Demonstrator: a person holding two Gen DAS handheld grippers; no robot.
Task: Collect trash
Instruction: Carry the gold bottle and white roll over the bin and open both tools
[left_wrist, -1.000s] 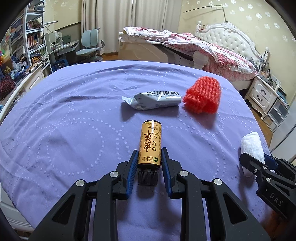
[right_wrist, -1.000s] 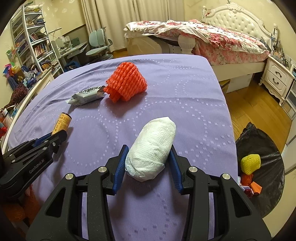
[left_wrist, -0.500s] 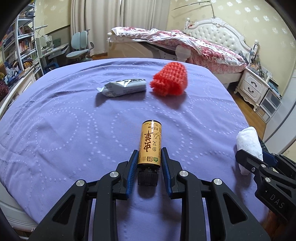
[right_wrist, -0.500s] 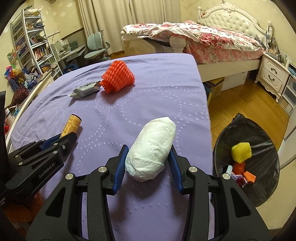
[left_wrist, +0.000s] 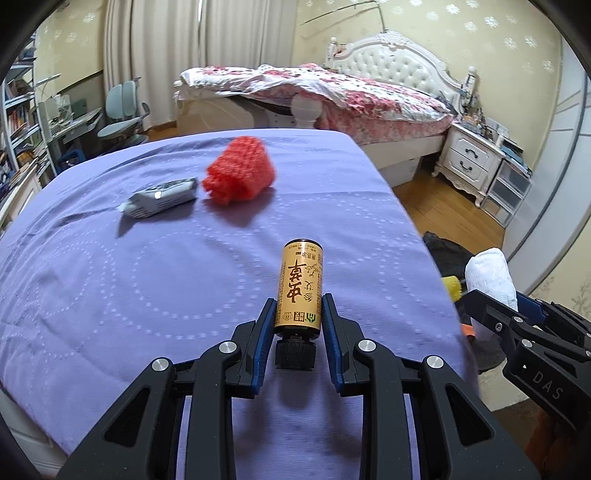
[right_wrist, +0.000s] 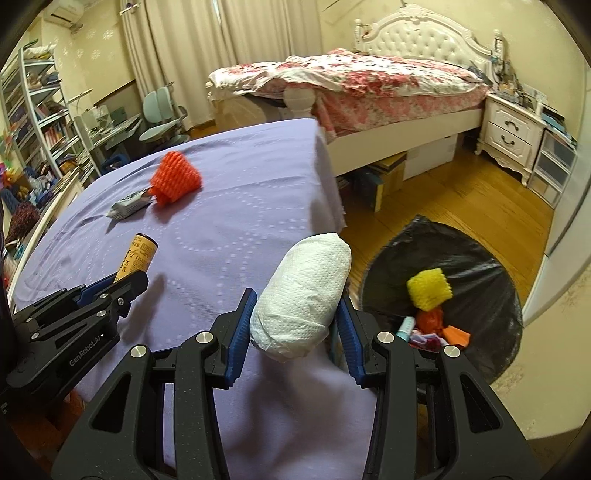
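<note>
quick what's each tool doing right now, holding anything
Left tool: shut on the gold bottle, gripped near its black cap.
Right tool: shut on the white paper wad.

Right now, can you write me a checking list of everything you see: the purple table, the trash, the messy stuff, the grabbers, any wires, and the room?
Surface: purple cloth covers the table, a few wrinkles.
Job's things: amber bottle and white paper wad are held; red foam net and silver wrapper lie side by side on the cloth; black trash bag sits open on the floor with a yellow foam net inside.
Clutter: nothing seen on the cloth besides trash.
Grippers: left gripper shut on the bottle; right gripper shut on the wad.
Cables: nothing seen.
Surroundings: bed, nightstand, bookshelf, chair.
</note>
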